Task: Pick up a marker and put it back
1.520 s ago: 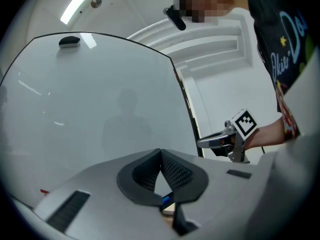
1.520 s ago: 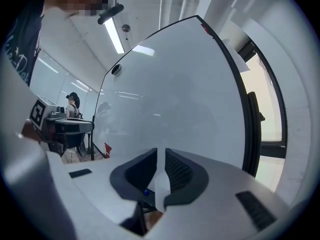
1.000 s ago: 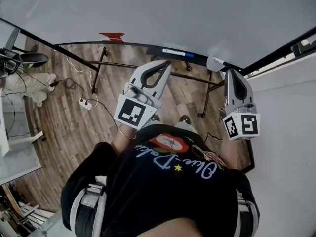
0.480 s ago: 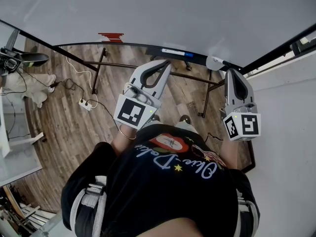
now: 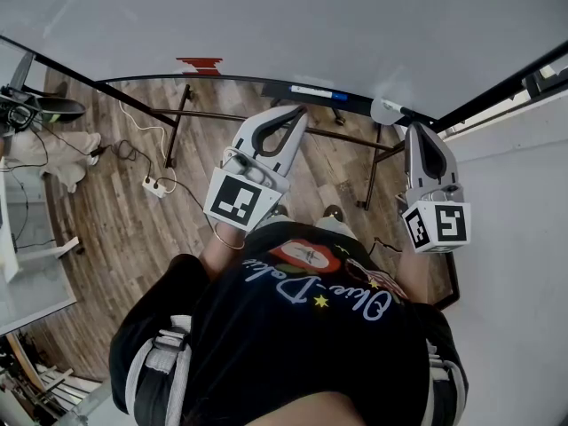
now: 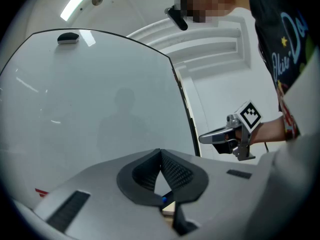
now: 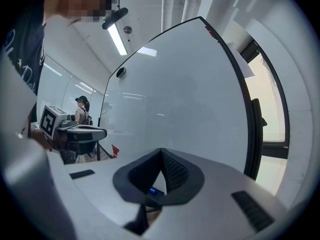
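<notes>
Wood-plank floor (image 5: 115,229) below; large glossy white whiteboard (image 5: 293,25) across the far side, black ledge (image 5: 240,82) along its lower edge. White marker with blue cap (image 5: 314,93): lying on ledge, untouched. Left claw (image 5: 297,114): tips together, empty, marker just beyond. Right claw (image 5: 415,130): tips together, empty, right of marker.

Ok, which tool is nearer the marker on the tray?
The left tool: its tip is right by the blue-capped marker, while the right tool points at the board's right end.
</notes>
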Motion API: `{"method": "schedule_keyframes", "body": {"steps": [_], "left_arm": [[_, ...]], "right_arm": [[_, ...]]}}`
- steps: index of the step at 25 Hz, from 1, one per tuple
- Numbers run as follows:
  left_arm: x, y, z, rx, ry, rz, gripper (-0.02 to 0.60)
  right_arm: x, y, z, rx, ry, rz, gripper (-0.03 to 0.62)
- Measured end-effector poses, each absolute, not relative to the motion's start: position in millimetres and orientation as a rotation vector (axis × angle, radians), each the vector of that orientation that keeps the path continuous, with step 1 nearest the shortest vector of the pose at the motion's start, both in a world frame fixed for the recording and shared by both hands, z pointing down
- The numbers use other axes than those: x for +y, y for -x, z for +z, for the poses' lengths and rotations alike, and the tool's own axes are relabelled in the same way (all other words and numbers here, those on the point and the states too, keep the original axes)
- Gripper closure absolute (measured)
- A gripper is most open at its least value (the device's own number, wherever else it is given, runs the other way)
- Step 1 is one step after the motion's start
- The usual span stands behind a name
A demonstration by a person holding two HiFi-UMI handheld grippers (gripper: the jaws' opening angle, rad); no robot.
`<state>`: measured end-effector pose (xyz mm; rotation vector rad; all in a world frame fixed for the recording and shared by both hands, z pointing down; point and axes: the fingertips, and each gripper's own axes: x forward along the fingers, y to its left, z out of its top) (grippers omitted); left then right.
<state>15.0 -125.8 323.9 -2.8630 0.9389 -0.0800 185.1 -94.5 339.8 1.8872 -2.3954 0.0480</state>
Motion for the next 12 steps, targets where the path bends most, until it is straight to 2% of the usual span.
{"method": "schedule_keyframes", "body": {"steps": [12], "left_arm": [[-122.7,-16.1,322.5,0.936,2.866,-0.081,0.578]], "right_arm": [[-92.1,-186.0,337.4,-2.399,-1.878,0.040,0.594]]}}
